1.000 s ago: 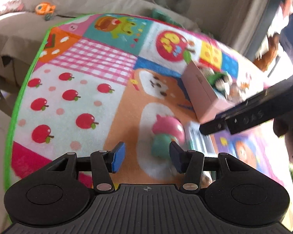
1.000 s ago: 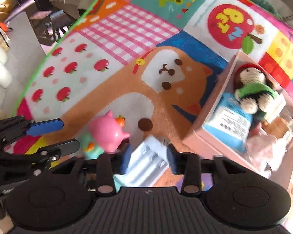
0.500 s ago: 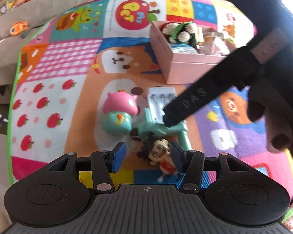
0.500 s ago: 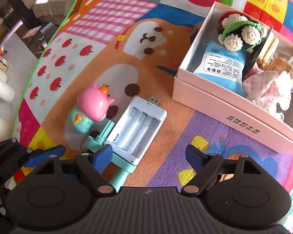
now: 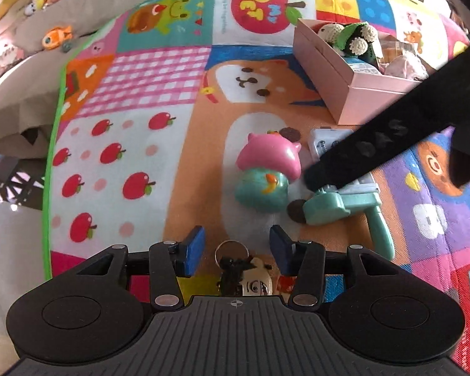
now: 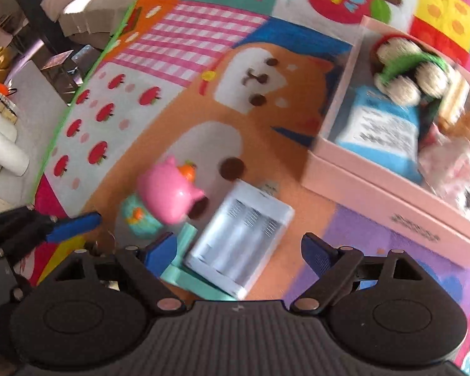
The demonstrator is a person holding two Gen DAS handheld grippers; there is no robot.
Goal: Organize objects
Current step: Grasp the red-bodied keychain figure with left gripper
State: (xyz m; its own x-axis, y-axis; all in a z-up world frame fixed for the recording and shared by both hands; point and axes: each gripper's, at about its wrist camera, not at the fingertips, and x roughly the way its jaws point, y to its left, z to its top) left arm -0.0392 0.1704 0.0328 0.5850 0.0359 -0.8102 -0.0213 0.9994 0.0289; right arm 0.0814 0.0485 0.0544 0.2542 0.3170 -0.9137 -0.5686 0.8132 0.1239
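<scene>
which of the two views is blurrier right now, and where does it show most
The right wrist view is blurrier: motion smear on the pink box, its crochet doll and the battery charger. The left wrist view is sharp on the pink-and-teal toy, with fisheye bending of the play mat edge.

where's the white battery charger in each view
Left wrist: the white battery charger is right of centre, mostly hidden behind the right gripper's black finger.
Right wrist: the charger lies at lower centre, between the open right gripper fingers.
Shared landmark: the pink pig toy sits just left of it in both.
</scene>
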